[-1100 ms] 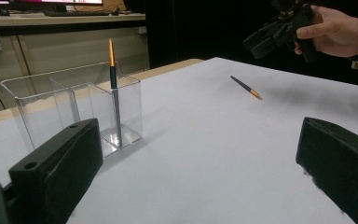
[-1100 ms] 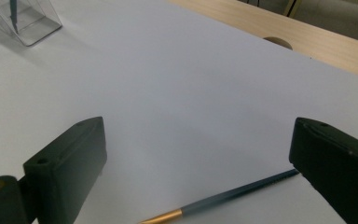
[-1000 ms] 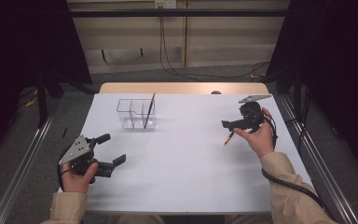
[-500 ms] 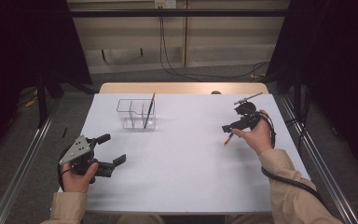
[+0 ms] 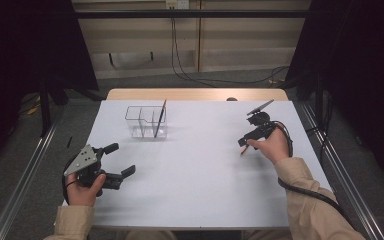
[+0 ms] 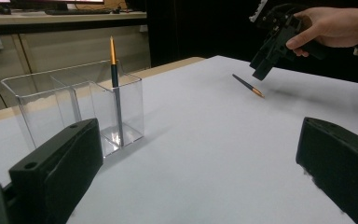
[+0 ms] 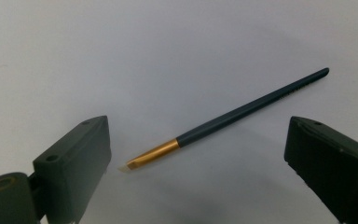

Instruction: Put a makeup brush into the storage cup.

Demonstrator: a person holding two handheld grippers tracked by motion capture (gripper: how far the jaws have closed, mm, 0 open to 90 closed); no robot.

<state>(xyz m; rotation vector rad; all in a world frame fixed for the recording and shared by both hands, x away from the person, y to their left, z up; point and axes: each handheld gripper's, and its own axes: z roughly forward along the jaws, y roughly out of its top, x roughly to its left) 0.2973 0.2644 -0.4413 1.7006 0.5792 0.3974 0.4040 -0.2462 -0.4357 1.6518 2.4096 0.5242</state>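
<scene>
**Right gripper above loose brush, fingers wide**

Slim dark-handled brush with gold ferrule and pale angled tip [image 7: 228, 117] flat on the white surface [image 5: 195, 170], at its right side, lying between the spread fingers of the right gripper [image 5: 244, 142] without touching either. Right gripper tilted down over it, fingers wide, nothing held. Left gripper [image 5: 121, 160] low at the near left corner, fingers [image 6: 58, 175] likewise wide and empty, pointed across the surface. Clear plastic divided holder [image 5: 141, 121] toward the far left, well apart from the loose brush, with a second dark gold-ferruled brush [image 6: 115, 93] standing nearly upright in its right-hand compartment.
</scene>
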